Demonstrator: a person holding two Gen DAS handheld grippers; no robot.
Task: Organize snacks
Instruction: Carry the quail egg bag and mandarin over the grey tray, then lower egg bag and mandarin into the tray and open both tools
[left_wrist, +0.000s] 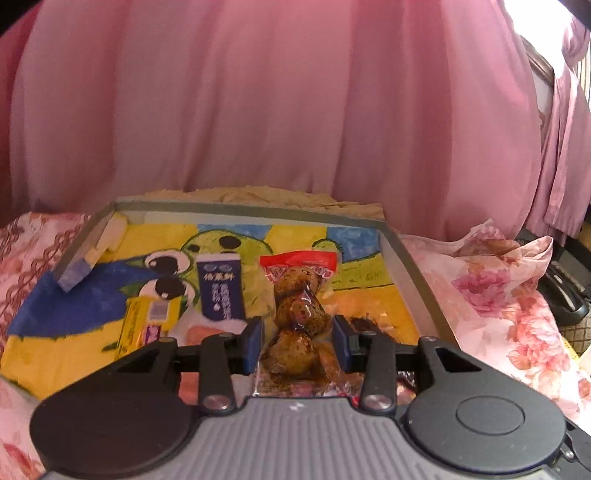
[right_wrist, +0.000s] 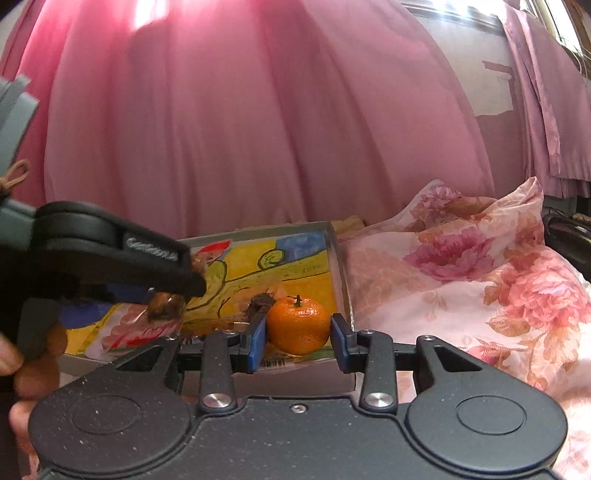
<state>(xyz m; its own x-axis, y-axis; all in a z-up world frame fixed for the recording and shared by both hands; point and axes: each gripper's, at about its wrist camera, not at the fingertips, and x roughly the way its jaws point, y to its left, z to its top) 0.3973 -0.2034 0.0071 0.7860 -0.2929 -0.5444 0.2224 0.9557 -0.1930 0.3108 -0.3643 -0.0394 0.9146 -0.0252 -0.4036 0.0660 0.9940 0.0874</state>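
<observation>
Left gripper (left_wrist: 298, 343) clamped on egg packet (left_wrist: 299, 325), right gripper (right_wrist: 298, 339) apart around tangerine (right_wrist: 298, 325) (right view only)

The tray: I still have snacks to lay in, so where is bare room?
The tray is free along the far edge, behind the blue packet and the egg pouch, and at the near-left yellow corner. It is crowded at centre and around the tangerine in the near-right corner.
</observation>
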